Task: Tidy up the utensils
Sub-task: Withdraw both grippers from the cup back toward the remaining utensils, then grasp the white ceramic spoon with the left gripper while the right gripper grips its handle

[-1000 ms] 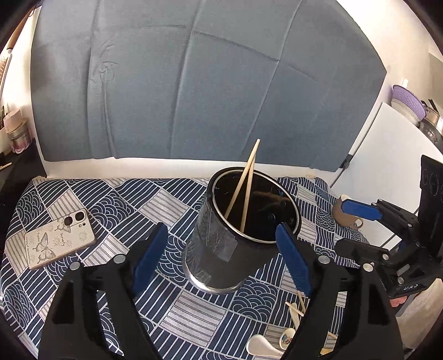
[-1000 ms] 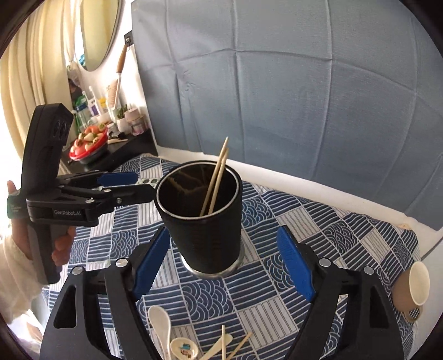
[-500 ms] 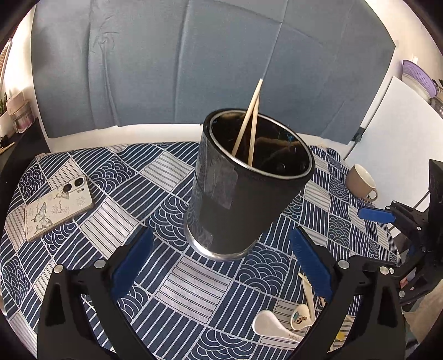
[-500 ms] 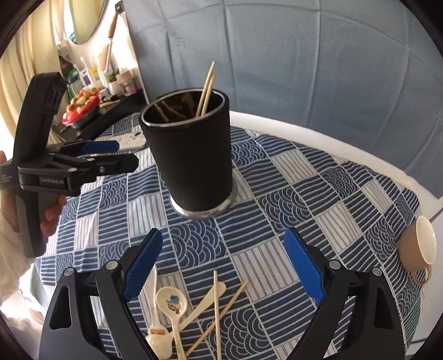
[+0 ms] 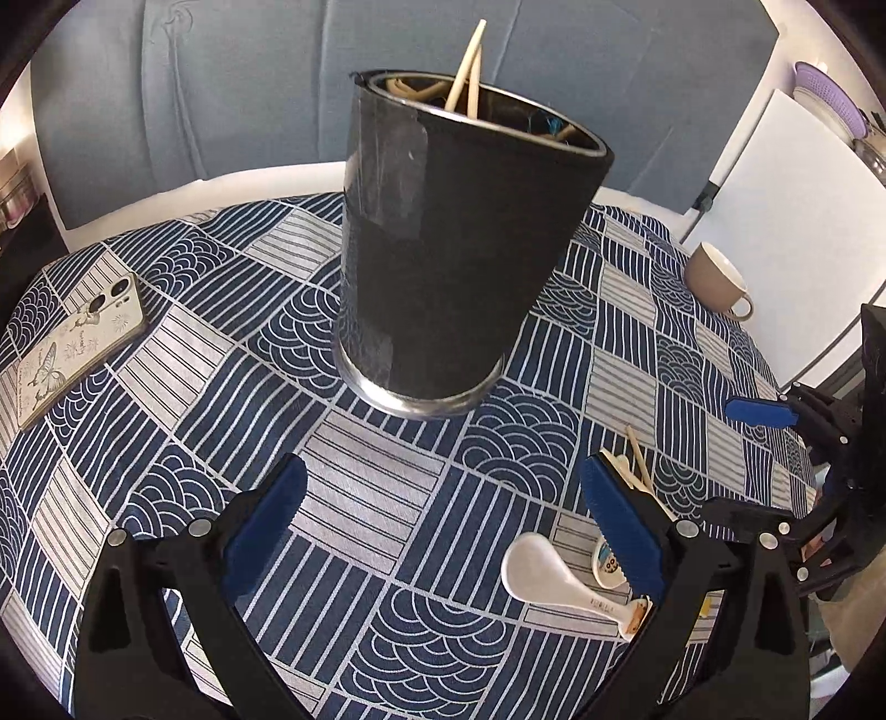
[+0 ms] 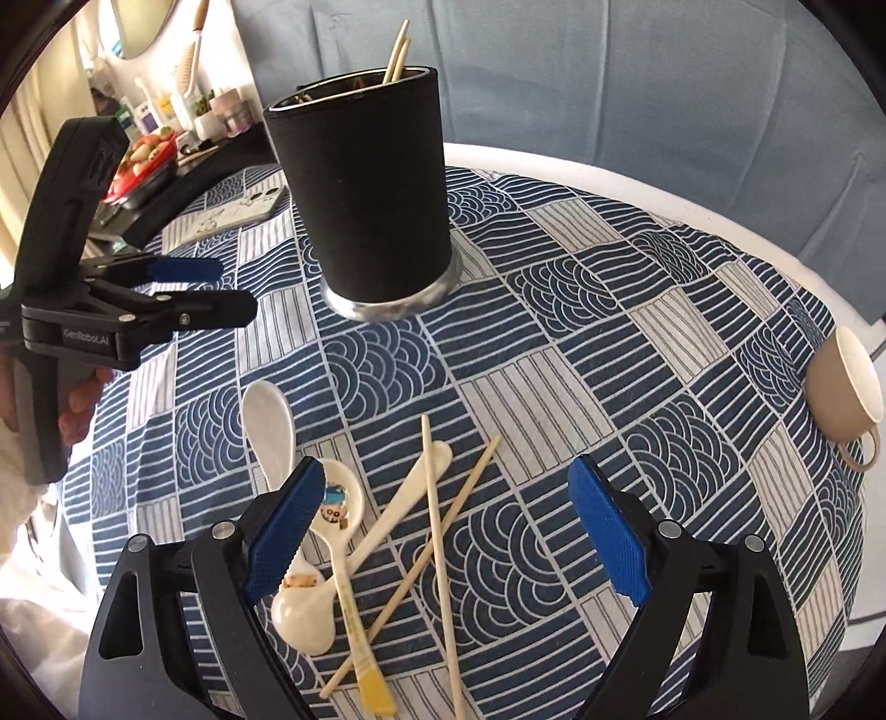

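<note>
A black utensil holder [image 5: 454,238] [image 6: 371,188] stands upright on the blue patterned tablecloth [image 5: 183,354], with two chopsticks [image 5: 468,66] [image 6: 397,52] inside. My left gripper [image 5: 443,515] is open and empty, just in front of the holder. My right gripper [image 6: 443,520] is open and empty, above a pile of loose utensils: white spoons [image 6: 268,426] [image 5: 545,576], a patterned spoon [image 6: 338,509], and two chopsticks [image 6: 437,543]. The left gripper also shows in the right wrist view [image 6: 188,288], and the right gripper in the left wrist view [image 5: 758,412].
A phone [image 5: 72,338] [image 6: 238,210] lies at the table's left. A beige cup [image 5: 717,282] [image 6: 847,387] lies near the right edge. A side shelf with a red bowl [image 6: 138,166] and bottles stands left of the table. A grey-blue backdrop [image 5: 221,99] is behind.
Both grippers have dropped lower and pulled back from the holder. The right gripper now hangs over the loose utensils. Both stay open.
</note>
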